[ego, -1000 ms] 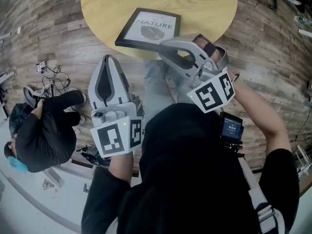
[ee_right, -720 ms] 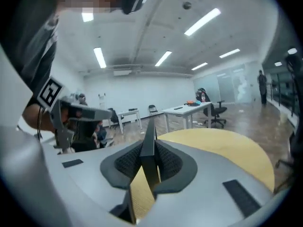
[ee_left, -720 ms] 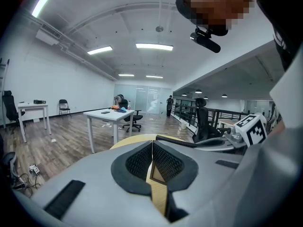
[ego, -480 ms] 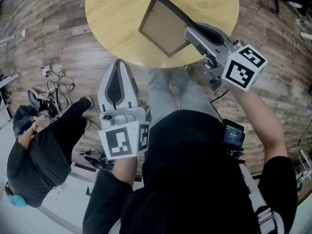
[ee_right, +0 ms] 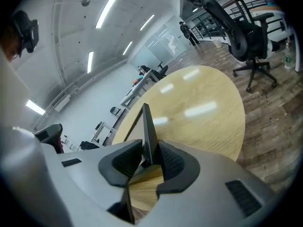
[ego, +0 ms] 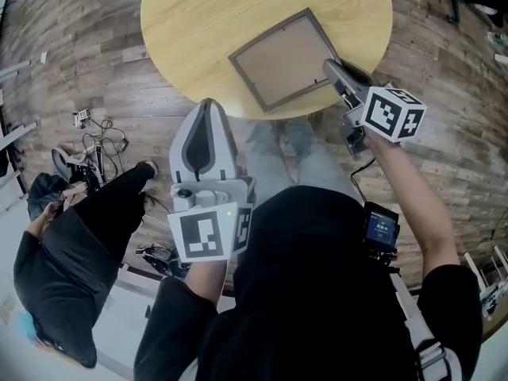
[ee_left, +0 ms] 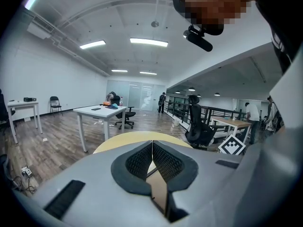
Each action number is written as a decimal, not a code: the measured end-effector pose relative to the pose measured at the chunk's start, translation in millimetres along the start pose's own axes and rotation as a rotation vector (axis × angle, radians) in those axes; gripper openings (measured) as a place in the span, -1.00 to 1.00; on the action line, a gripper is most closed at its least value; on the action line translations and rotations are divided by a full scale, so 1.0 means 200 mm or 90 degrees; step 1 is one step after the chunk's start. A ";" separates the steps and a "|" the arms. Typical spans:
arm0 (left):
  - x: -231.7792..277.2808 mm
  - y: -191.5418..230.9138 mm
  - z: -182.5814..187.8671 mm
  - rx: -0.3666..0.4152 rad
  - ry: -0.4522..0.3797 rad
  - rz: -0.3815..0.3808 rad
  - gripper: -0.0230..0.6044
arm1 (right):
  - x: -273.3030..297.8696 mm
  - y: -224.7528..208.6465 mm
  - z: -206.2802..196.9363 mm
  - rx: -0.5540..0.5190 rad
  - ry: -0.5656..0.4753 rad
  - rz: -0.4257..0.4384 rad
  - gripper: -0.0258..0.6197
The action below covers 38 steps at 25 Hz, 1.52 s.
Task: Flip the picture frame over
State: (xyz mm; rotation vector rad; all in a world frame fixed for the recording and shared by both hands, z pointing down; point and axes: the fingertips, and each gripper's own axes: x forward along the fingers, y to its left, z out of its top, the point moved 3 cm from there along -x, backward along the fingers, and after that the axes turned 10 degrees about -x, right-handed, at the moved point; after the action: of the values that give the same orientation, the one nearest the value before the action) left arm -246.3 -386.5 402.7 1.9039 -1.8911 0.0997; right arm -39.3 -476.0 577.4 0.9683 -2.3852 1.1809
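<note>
One corner of the picture frame (ego: 282, 58) sits between the right tongs (ego: 333, 66), jaws just opening.

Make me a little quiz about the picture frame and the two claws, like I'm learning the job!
1. Which side of the picture frame faces up on the round table?
A) the printed picture
B) the plain brown back
C) neither, it is on the floor
2. True or false: the left claw is holding the frame.
3. Fill in: the frame's edge sits between the jaws of the ____ claw.

Key
1. B.
2. False: its jaws are together with nothing in them, short of the table.
3. Right: the right claw has just been opening its jaws, with the frame's edge between them.
</note>
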 end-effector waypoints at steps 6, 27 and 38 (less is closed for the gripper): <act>0.00 -0.02 -0.01 -0.002 0.003 -0.013 -0.85 | 0.03 -0.06 -0.04 -0.016 0.018 -0.047 -0.54; 0.04 -0.01 0.02 0.016 0.008 -0.037 -0.85 | 0.12 0.03 0.00 -0.587 0.159 -0.181 -0.57; -0.09 -0.19 0.27 0.041 -0.034 -0.062 -0.85 | -0.13 0.71 0.27 -0.895 0.019 -0.041 -0.70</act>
State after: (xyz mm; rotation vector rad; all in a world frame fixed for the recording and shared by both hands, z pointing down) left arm -225.3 -390.9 338.9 2.0577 -1.8468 0.0810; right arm -117.5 -445.3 448.2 0.4559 -2.2917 -0.5767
